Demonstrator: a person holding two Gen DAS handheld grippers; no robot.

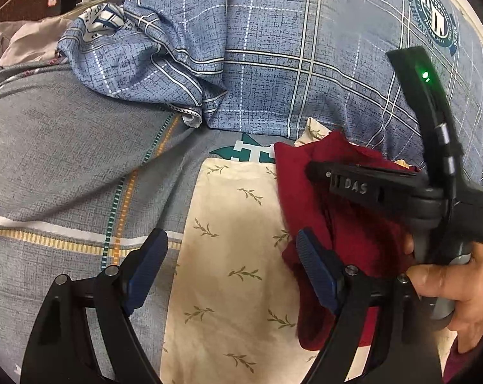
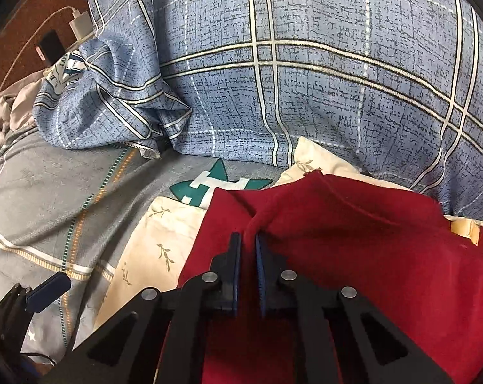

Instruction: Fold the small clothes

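A dark red garment (image 2: 353, 249) lies crumpled on a cream cloth with a leaf print (image 2: 152, 243) on the bed. My right gripper (image 2: 248, 240) is shut on a raised pinch of the red fabric near its left edge. In the left wrist view the red garment (image 1: 353, 233) sits at the right, under the right gripper's black housing (image 1: 369, 188), which a hand (image 1: 449, 288) holds. My left gripper (image 1: 230, 240) stands open over the cream cloth (image 1: 235, 256), and nothing is between its blue pads. Its right finger (image 1: 315, 268) is beside the red garment's edge.
A blue plaid duvet (image 1: 273, 48) is bunched along the far side. The grey striped bedsheet (image 1: 65, 160) spreads to the left. A pale crumpled cloth (image 1: 17, 41) lies at the far left. A white charger (image 2: 80, 24) with its cable rests beyond the bed.
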